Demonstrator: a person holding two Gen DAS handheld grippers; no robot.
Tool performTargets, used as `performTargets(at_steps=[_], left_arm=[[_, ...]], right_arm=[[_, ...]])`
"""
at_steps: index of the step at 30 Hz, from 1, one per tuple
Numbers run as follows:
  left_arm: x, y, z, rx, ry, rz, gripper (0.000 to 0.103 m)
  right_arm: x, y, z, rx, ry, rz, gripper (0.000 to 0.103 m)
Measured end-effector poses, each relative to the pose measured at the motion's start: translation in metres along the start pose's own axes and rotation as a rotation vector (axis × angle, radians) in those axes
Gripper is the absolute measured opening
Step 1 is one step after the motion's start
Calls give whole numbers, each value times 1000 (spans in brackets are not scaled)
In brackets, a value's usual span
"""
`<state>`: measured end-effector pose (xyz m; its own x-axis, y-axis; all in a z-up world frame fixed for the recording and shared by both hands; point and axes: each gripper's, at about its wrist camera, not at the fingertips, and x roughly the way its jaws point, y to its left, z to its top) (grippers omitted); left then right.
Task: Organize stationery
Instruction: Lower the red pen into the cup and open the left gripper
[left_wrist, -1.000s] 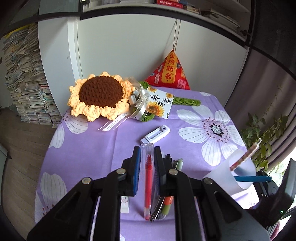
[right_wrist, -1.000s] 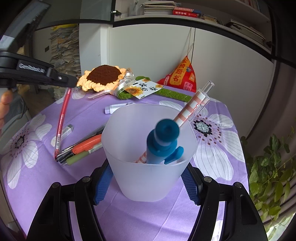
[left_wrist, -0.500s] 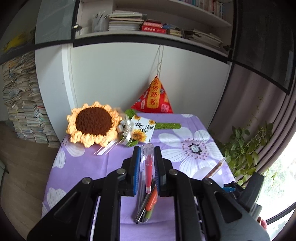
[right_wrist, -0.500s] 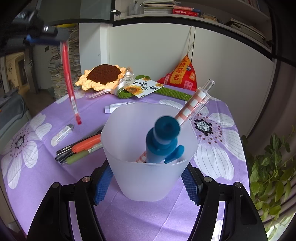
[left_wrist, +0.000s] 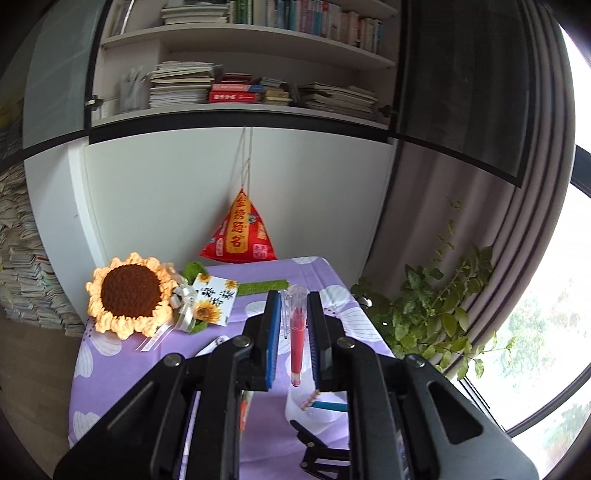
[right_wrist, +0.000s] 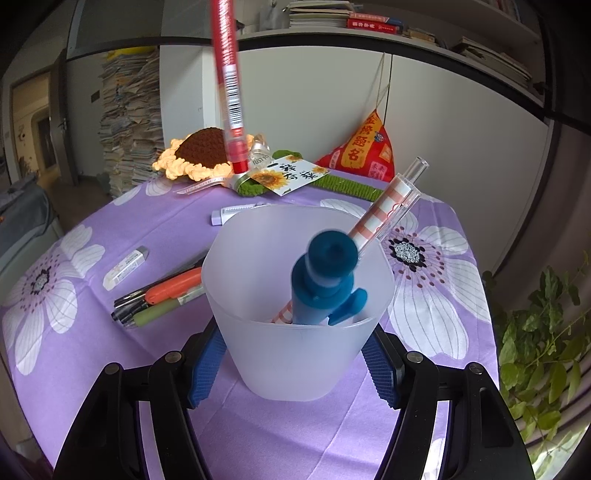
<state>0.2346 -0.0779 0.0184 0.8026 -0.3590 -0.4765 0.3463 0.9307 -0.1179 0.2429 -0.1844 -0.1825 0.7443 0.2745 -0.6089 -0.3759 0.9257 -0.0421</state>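
In the left wrist view, the left gripper (left_wrist: 293, 325) has its blue pads closed tight on a red gel pen (left_wrist: 297, 341), which stands between them with its clear cap end away from the camera and its tip toward it. Below the pen, over the purple flowered tablecloth (left_wrist: 122, 373), sits the frosted plastic cup (left_wrist: 295, 406) with a blue pen (left_wrist: 328, 406) and a checked pen end showing in it. A crocheted sunflower (left_wrist: 131, 295) and a red triangular pouch (left_wrist: 240, 232) lie at the far end of the table.

In the right wrist view, the right gripper (right_wrist: 291, 363) grips the frosted cup (right_wrist: 295, 347) from both sides, the cup resting on the cloth. Inside lean a blue pen (right_wrist: 321, 280) and an orange-checked pen (right_wrist: 388, 206). The red gel pen (right_wrist: 229, 85) hangs nearly upright above and beyond the cup's left rim, clear of the table. A bundle of pens (right_wrist: 159, 299), an eraser (right_wrist: 125, 267) and a white correction tape (right_wrist: 236, 212) lie on the cloth to the left.
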Motion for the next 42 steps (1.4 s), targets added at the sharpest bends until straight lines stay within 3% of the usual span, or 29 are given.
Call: performTargets(at_steps=[6,20,42], left_arm=[[11,-12,-6,20,36,-32,12],[47,-11,-32,44,157,4,12],[47,-8,-39,56,176,41,13]], right_arm=[[0,0,0,0,0,0,70],[0,0,0,0,0,0,70],[0,1,-1,-1,1,2,70]])
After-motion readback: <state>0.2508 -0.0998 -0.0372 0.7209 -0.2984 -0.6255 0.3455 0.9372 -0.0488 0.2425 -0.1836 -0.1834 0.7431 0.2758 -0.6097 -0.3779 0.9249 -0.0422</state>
